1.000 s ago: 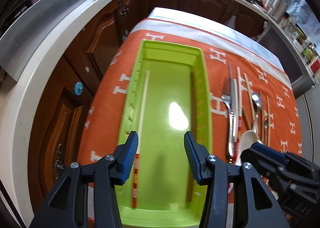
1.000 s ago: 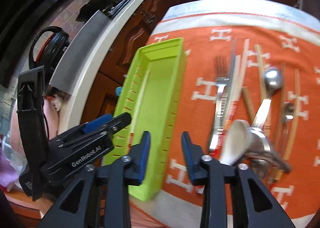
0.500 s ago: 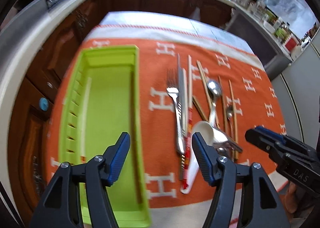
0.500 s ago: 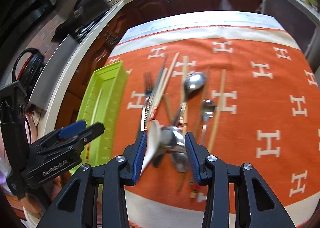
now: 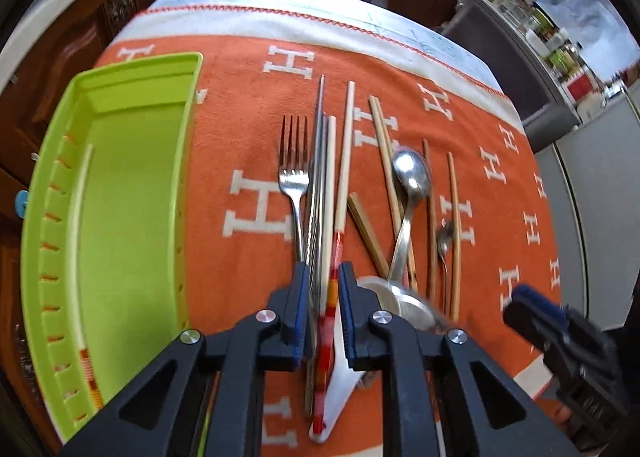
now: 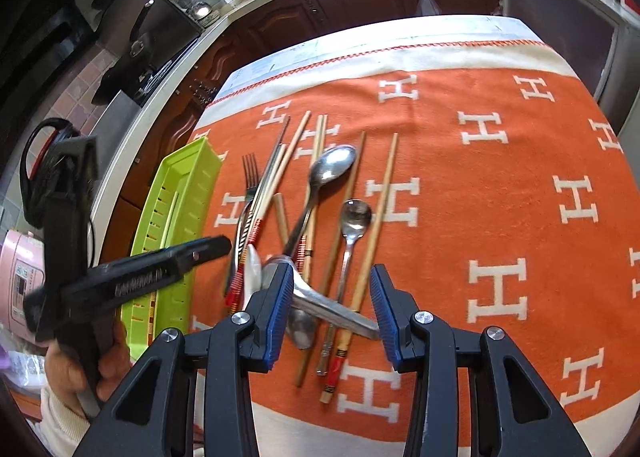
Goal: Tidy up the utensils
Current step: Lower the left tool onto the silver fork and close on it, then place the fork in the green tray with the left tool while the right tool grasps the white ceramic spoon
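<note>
Your lime-green plastic tray (image 5: 132, 193) holds one chopstick; left claw (image 5: 323, 309) has just closed around the red-banded chopstick (image 5: 334, 269), right claw (image 6: 330, 309) apart, pile remains.

Right tongs (image 6: 330, 307) gape over jumbled spoons and chopsticks (image 6: 370, 253); green tray (image 6: 176, 213) sits left

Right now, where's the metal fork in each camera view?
Left wrist view: the fork lies centre frame on the orange cloth, tines pointing away, between the green tray and the chopsticks.
Right wrist view: the fork sits left of centre, just right of the tray.
Shared landmark: the green tray, left of the fork in both.
</note>
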